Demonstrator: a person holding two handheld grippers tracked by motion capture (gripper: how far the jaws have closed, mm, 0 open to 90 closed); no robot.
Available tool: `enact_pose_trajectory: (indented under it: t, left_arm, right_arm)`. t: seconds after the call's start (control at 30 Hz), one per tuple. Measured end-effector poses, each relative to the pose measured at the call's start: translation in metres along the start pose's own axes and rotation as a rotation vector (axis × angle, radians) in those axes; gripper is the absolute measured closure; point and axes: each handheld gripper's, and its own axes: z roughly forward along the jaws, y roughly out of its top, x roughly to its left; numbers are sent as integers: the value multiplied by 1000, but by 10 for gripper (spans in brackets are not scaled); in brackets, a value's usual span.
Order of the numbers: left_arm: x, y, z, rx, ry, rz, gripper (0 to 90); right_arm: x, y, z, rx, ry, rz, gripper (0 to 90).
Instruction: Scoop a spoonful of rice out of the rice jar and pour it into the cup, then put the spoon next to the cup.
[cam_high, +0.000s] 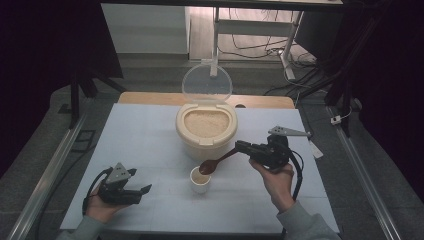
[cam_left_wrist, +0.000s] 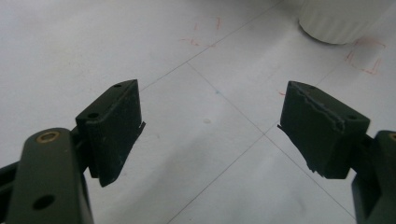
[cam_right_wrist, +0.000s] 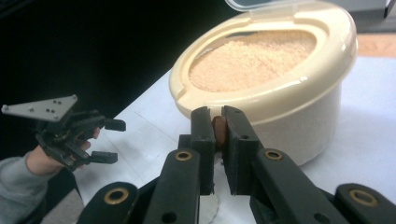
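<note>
A cream container (cam_high: 206, 131) full of pale grain stands at the table's middle back, its clear lid (cam_high: 207, 83) tipped up behind it. In front of it stands a small white cup (cam_high: 200, 181) with grain inside. My right gripper (cam_high: 242, 146) is shut on the handle of a brown spoon (cam_high: 216, 162), whose bowl hangs just above the cup's rim. The right gripper view looks along the shut jaws (cam_right_wrist: 218, 130) at the spoon handle (cam_right_wrist: 219, 130) and the container (cam_right_wrist: 280, 88). My left gripper (cam_high: 141, 189) rests open near the front left, nothing between its fingers (cam_left_wrist: 121, 126). The cup's base (cam_left_wrist: 341, 23) lies ahead of it.
A white sheet (cam_high: 150, 140) with thin grid lines and red pen marks covers the table. A wooden edge (cam_high: 260, 101) lies behind it. Table legs and cables stand on the floor beyond. Dark curtains flank both sides.
</note>
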Motion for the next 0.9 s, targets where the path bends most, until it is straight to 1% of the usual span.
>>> enact_pose_trajectory:
  t: [0.03, 0.1, 0.2, 0.3, 0.43, 0.5, 0.53, 0.57, 0.67, 0.7, 0.73, 0.77, 0.9]
  left_arm:
    - [0, 0, 0, -1, 0, 1, 203]
    - [0, 0, 0, -1, 0, 1, 203]
    - [1, 0, 0, -1, 0, -3, 203]
    - [1, -1, 0, -1, 0, -3, 203]
    - [0, -1, 0, 0, 0, -2, 203]
    - [0, 0, -1, -1, 1, -3, 202]
    - [0, 0, 0, -1, 1, -4, 202]
    - [0, 0, 0, -2, 2, -5, 203]
    - [1, 1, 1, -2, 1, -6, 203]
    - [1, 1, 1, 1, 1, -5, 203]
    - [1, 1, 1, 1, 1, -5, 202]
    - [0, 1, 1, 1, 0, -3, 202]
    - [1, 1, 1, -1, 1, -4, 202]
  right_arm:
    - [1, 0, 0, -2, -1, -5, 828]
    - [1, 1, 0, -3, 7, 4, 828]
    - [-3, 1, -2, -10, 22, 27, 828]
    - [-10, 2, -9, -27, 41, 59, 828]
    - [-16, 3, -22, -41, 49, 72, 828]
    - [-19, 4, -32, -52, 54, 77, 827]
    - [-19, 4, -32, -52, 54, 77, 827]
    - [-21, 6, -41, -61, 53, 73, 828]
    - [-23, 7, -53, -65, 54, 69, 828]
    - [-24, 7, -57, -60, 51, 65, 828]
    - [-24, 7, -57, -60, 51, 65, 828]
    - [-25, 6, -61, -42, 49, 63, 828]
    - [-27, 2, -64, -6, 51, 67, 828]
